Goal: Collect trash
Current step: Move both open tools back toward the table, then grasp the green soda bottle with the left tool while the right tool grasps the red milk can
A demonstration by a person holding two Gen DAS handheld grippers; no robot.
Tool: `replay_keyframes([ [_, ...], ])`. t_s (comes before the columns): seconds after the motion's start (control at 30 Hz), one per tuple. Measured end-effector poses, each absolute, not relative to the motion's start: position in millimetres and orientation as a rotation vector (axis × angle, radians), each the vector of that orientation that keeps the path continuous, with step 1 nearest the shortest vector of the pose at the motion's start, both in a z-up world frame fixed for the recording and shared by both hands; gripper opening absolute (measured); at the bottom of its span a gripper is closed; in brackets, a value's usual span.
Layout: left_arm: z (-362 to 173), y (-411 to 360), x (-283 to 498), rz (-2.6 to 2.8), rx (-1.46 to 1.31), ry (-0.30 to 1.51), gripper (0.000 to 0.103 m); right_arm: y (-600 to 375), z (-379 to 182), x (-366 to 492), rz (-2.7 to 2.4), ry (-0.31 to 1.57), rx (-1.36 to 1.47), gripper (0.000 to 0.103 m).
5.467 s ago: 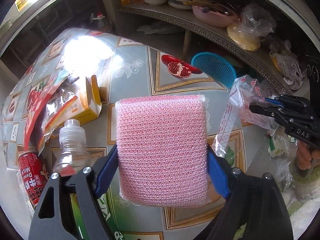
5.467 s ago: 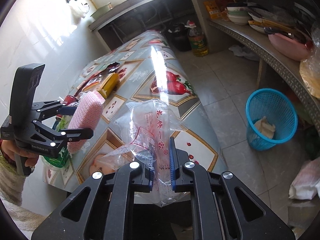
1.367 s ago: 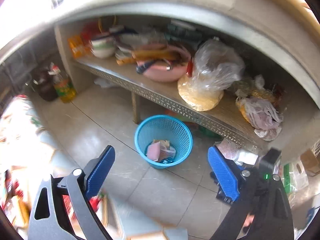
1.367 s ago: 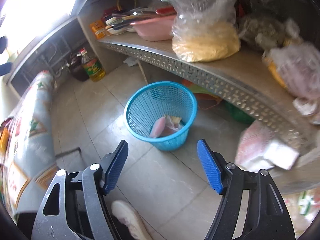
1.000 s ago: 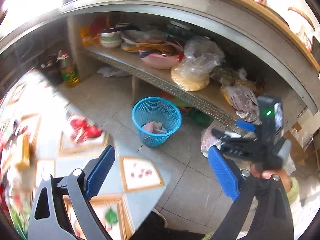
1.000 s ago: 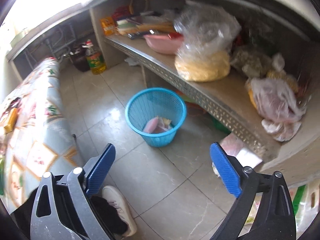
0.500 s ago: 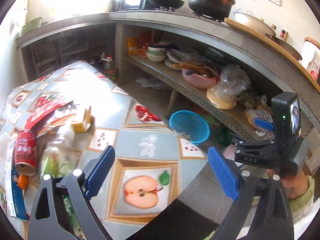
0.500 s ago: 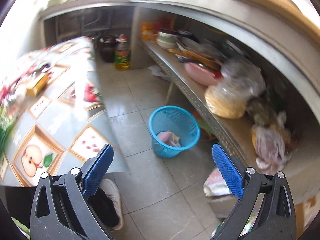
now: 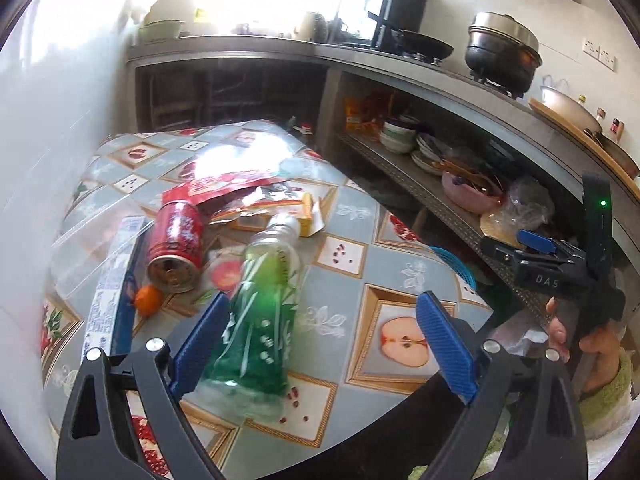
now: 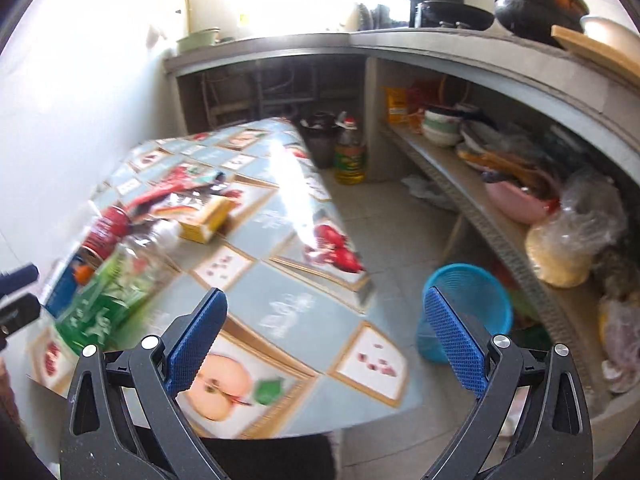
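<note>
Nearest of all, the left tongs (image 9: 322, 342) were wide open and held nothing. Their left blue pad was just beside a green plastic bottle (image 9: 262, 312) that lay on its side on the bench (image 9: 352, 236), with its white cap pointing away. The other blue pad was well off to the right, over a picture of a cut apple on the bench cloth.

The right tongs (image 10: 326, 344) were open wide too, with nothing between them. They hung over the near corner of the bench. In the left wrist view a hand (image 9: 572, 328) in a fuzzy green sleeve held them out past the bench edge.

Just behind the bottle lay a red can (image 9: 176, 240) on its side, its open end facing the camera. A small orange fruit (image 9: 148, 300) sat near the can, next to a flat blue and white pack (image 9: 114, 284). A little farther back was a yellow box (image 9: 280, 216), and red wrappers (image 9: 228, 186) were piled behind it.

On the floor to the right of the bench stood a blue basket (image 10: 468, 308). From here I could not see what was inside it.

Past the basket ran a long shelf (image 10: 472, 184) with a pink bowl and plastic bags on it. A yellow oil bottle (image 10: 350, 156) stood on the floor at the far end of the bench.
</note>
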State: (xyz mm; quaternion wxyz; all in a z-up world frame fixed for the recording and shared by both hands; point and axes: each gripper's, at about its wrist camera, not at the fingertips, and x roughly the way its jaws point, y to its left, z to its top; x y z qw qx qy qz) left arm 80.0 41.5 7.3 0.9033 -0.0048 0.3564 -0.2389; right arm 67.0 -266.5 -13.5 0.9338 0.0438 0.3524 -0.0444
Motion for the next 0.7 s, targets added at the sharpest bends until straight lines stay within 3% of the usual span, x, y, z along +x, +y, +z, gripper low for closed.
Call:
replay_keyframes([
  [0.23, -7, 84, 83, -0.469, -0.099, 0.79, 0.092, -227, -29, 93, 0.1, 0.835, 0.227, 0.095],
  [0.4, -15, 75, 113, -0.566, -0.116, 0.86, 0.092, -211, -30, 100, 0.154, 0.868, 0.27, 0.082],
  [0.53, -26, 51, 151, -0.546, -0.026, 0.94, 0.091, -210, -31, 99, 0.161, 0.877, 0.276, 0.081],
  [0.7, -49, 28, 188, -0.521, 0.097, 1.051, 0.077, -219, -33, 96, 0.142, 0.887, 0.282, 0.077],
])
